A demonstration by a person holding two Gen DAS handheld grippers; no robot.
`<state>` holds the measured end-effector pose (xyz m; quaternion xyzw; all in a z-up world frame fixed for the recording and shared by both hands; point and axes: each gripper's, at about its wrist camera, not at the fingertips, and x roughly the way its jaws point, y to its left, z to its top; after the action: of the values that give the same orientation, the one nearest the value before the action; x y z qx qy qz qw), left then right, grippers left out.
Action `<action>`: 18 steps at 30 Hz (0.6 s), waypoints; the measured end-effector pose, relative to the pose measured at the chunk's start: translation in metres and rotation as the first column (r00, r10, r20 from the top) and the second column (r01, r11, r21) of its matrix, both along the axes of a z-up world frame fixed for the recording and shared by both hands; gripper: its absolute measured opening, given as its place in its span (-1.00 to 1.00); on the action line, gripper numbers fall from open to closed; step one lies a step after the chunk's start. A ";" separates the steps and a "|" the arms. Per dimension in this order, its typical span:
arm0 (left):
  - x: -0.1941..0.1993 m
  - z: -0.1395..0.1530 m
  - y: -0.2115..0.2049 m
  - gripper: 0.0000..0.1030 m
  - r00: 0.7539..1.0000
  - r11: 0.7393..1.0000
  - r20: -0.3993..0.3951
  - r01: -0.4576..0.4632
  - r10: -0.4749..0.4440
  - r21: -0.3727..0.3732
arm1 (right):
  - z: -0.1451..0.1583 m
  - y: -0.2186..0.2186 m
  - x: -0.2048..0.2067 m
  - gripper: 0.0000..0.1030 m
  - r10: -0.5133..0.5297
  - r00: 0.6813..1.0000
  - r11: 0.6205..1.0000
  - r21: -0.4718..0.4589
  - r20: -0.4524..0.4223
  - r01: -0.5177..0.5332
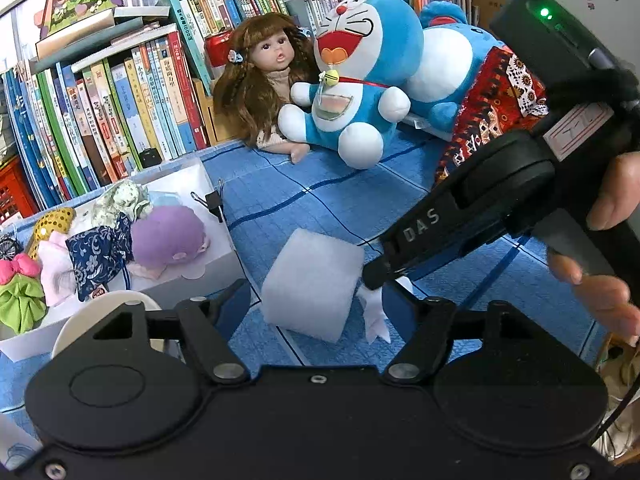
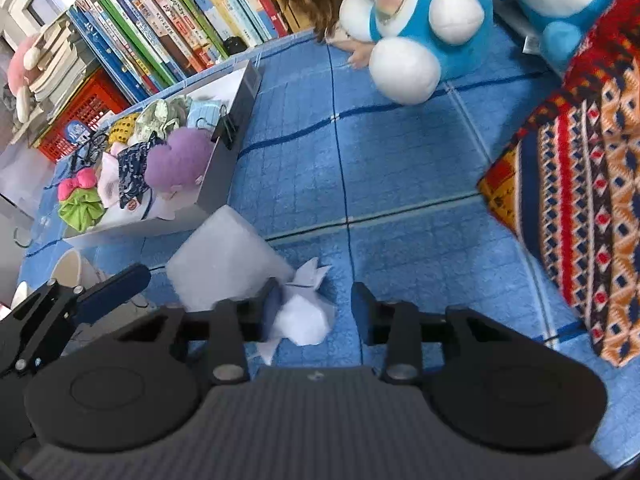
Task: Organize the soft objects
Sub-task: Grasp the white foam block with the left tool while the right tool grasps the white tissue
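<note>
The white box (image 2: 224, 168) of soft items sat at left, the foam block (image 2: 224, 256) lay on the blue mat (image 2: 400, 168) between the spread left gripper (image 1: 316, 300) fingers, and the right gripper (image 2: 316, 312) gaped around a small white plush (image 2: 306, 318), gripping nothing

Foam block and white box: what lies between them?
Only bare blue mat, best seen in the right wrist view; the foam block sits just beside the white box.

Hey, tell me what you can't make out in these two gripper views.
- Left wrist view: the small white soft toy is mostly hidden behind the right gripper's fingers and the foam block.
- Right wrist view: the Doraemon plush loses its head at the top edge.
- Both views: the book spines are too small to read.
</note>
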<state>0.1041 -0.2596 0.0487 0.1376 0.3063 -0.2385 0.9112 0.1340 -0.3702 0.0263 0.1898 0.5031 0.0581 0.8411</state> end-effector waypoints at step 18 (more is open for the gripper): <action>0.003 -0.023 -0.028 0.50 0.993 0.999 0.114 -0.012 0.008 0.034 | 0.021 -0.048 -0.025 -0.54 -0.130 0.989 0.991 -0.023 0.068 0.132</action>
<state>0.1073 -0.2871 0.0261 0.1654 0.2585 -0.2205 0.9259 0.1093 -0.4182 0.0473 0.2087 0.4619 0.0020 0.8620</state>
